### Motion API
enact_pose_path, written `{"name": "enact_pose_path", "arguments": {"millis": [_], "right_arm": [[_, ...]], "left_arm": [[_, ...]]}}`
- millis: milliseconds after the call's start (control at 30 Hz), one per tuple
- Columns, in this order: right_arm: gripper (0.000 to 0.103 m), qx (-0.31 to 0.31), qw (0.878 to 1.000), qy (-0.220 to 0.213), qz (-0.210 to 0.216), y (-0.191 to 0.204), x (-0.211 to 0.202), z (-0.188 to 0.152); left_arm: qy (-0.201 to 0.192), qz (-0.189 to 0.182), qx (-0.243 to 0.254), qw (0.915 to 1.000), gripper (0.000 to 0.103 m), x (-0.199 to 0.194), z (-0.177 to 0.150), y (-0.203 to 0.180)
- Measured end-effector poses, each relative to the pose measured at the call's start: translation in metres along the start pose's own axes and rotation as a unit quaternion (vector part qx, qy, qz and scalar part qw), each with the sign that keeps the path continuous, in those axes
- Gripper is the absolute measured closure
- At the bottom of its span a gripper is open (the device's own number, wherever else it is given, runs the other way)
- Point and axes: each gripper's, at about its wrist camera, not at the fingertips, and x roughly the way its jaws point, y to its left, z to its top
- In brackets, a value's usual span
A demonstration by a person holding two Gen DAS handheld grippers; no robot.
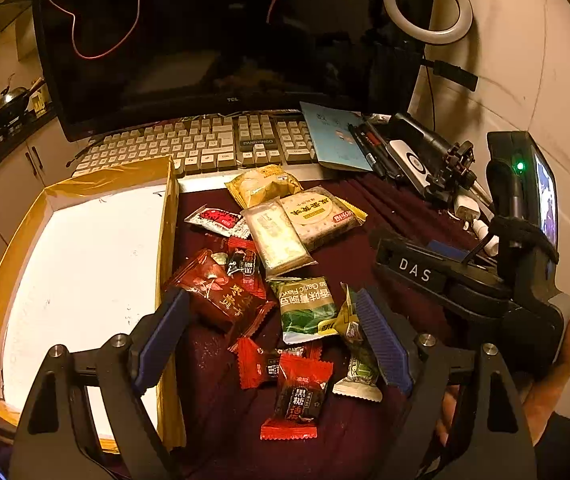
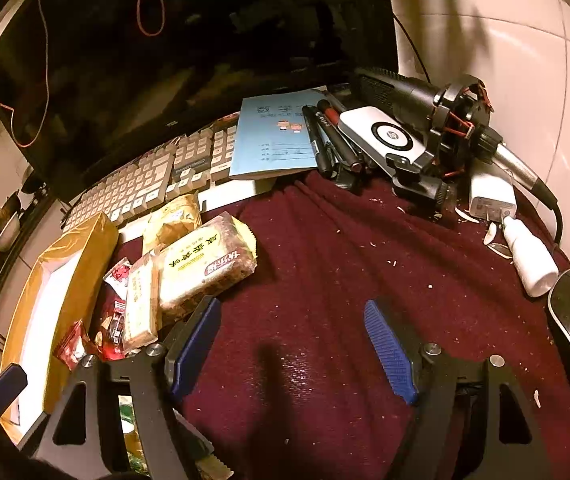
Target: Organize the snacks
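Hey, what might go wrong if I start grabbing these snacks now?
The snacks overlap in a loose pile, so the open left hand-held gripper may pinch the green garlic-flavor packet together with a neighbouring red candy. The cardboard box wall stands right beside the pile; a low carry might clip it.

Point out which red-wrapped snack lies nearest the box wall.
The large dark red packet with gold writing, lying against the cardboard box beside the left tongs. The small bright red candies lie further right.
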Motion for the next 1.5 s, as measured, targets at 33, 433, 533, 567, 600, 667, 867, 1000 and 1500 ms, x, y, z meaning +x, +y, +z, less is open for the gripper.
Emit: {"name": "enact_pose_path", "arguments": {"millis": [33,433,533,567,600,667,867,1000,1500], "right_arm": [[0.027,-0.002,1.000,-0.001,0.000,0.0005,0.0000,0.0000],[0.027,-0.008,1.000,-0.002,0.002,0.0003,-0.0007,0.0007],[0.027,-0.009,1.000,-0.004,0.003,0.0018,-0.0013,-0.0005],[0.027,-0.010,1.000,-0.005,0.004,0.0020,-0.0016,-0.0007],[0.027,-0.010,1.000,-0.005,0.004,0.0021,-0.0017,-0.0008],[0.027,-0.009,1.000,-0.007,0.005,0.0018,-0.0022,-0.0010],[0.027,-0.008,1.000,-0.006,0.007,0.0013,-0.0023,-0.0002],[0.027,-0.010,1.000,-0.006,0.008,0.0014,-0.0023,0.0008],[0.027,-0.007,1.000,-0.008,0.010,0.0011,-0.0026,-0.0001]], "left_arm": [[0.000,0.000,0.000,1.0000,0.017,0.0002,-0.0004,0.0001],[0.005,0.001,-0.001,1.0000,0.017,0.0026,-0.0003,0.0002],[0.006,0.000,-0.001,1.0000,0.017,0.0025,-0.0005,0.0008],[0.005,0.000,-0.001,1.0000,0.017,0.0024,-0.0004,0.0005],[0.005,0.000,0.000,1.0000,0.017,0.0024,-0.0005,0.0007],[0.006,0.001,-0.001,1.0000,0.017,0.0027,-0.0006,0.0008],[0.008,0.000,-0.004,1.0000,0.017,0.0041,-0.0007,0.0017],[0.009,0.001,-0.005,1.0000,0.017,0.0050,-0.0006,0.0022],[0.009,0.000,-0.005,0.9999,0.017,0.0053,-0.0006,0.0032]]}}
